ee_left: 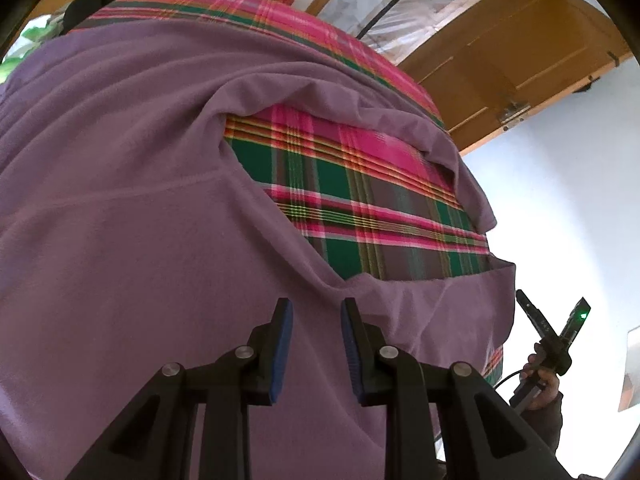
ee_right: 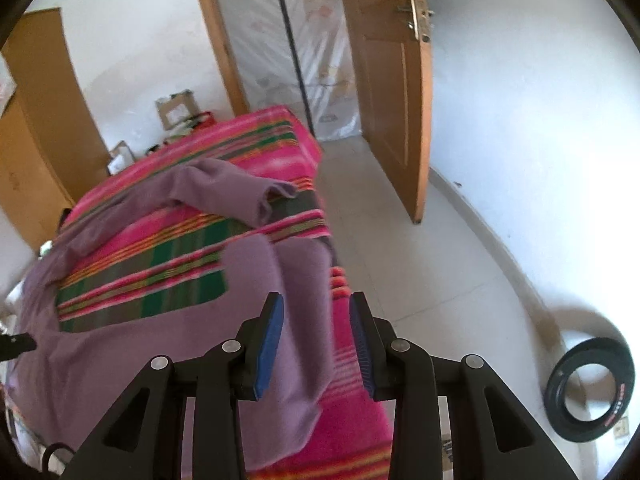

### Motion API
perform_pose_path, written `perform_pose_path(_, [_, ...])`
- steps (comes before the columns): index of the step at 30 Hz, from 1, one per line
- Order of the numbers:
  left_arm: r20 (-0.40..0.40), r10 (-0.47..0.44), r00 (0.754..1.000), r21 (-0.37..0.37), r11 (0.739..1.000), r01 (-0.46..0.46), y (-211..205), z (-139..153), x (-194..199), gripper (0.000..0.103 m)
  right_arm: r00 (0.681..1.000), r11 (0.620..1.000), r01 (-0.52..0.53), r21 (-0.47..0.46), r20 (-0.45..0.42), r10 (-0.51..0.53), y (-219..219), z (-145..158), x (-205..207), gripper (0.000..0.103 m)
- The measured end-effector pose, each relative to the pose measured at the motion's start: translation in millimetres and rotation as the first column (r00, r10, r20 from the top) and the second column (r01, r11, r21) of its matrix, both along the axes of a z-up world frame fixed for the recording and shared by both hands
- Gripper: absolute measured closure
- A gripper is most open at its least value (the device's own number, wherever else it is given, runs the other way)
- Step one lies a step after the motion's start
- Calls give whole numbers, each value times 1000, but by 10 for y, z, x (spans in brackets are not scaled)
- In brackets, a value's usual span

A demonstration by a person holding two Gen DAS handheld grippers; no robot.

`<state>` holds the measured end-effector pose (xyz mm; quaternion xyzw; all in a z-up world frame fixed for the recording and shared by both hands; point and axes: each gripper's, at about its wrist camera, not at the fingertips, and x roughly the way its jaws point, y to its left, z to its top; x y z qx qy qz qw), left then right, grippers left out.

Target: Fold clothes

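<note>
Looking from the left wrist, the left gripper (ee_left: 316, 312) hovers with its jaws apart and empty over the purple garment (ee_left: 140, 220), which lies spread on the plaid blanket (ee_left: 360, 200), probably laid flat so folding can start. A sleeve (ee_left: 400, 120) curves away, leaving blanket bare beneath.

From the right wrist, the right gripper (ee_right: 316, 308) also stands open, holding nothing, above the garment's near edge (ee_right: 280, 340) by the bed's side, seemingly lined up to take that edge.
</note>
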<state>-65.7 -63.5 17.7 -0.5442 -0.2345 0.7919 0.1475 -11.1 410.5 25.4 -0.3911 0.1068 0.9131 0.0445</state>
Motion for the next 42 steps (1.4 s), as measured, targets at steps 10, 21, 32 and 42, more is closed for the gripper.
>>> perform_pose_path(10, [1, -21, 1000, -10, 1000, 21, 148, -53, -127, 78, 995, 997, -72, -19, 63, 73, -76, -250, -288, 68])
perform_pose_path(21, [7, -78, 997, -31, 996, 79, 430, -101, -187, 78, 994, 995, -97, 22, 56, 95, -132, -299, -328, 96])
perform_pose_path(32, [-2, -71, 997, -32, 997, 71, 464, -74, -174, 78, 998, 993, 63, 104, -29, -60, 191, -76, -49, 97])
perform_pose_path(42, [-34, 12, 999, -13, 1000, -12, 276, 47, -168, 78, 990, 985, 144, 95, -26, -142, 439, -137, 68, 98])
